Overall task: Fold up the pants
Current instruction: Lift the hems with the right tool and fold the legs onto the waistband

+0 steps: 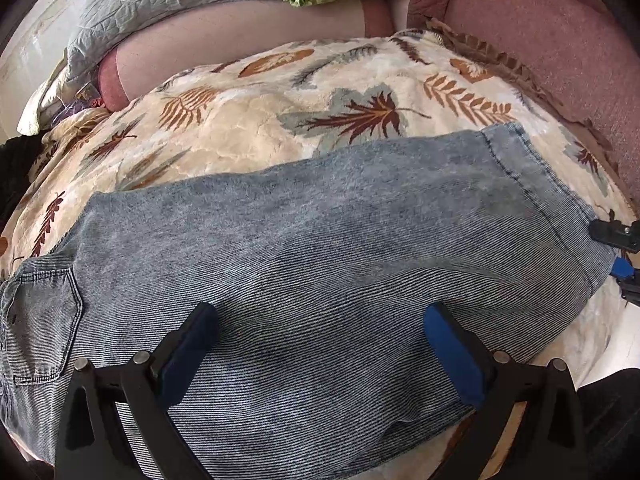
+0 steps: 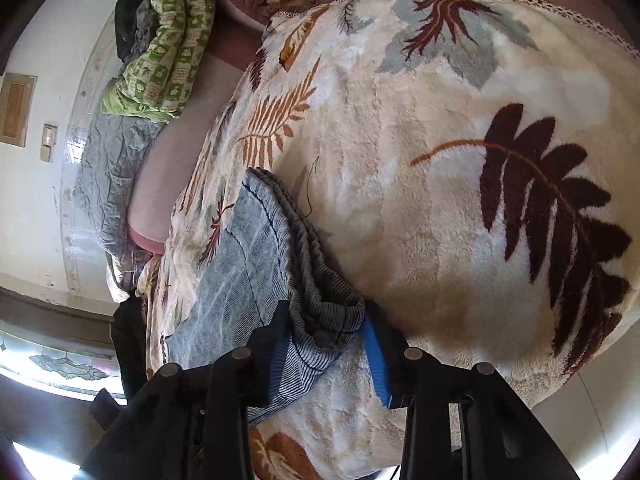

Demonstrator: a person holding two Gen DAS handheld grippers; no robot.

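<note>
While the one pair of jeans [image 1: 320,248] lies flat across the middle of the leafy blanket [image 1: 256,120], the right tool [image 2: 326,344] has the hem end between its two blue pads but is not yet squeezed tight. The left tool [image 1: 320,344] hangs wide open above the leg, holding nothing. I think a good fold needs both hem layers pinched together, then lifted slowly toward the pocket [image 1: 40,320] end.

Leaf-print blanket [image 2: 440,160], pink sofa [image 1: 540,40], whitish wall [image 2: 32,200]
</note>
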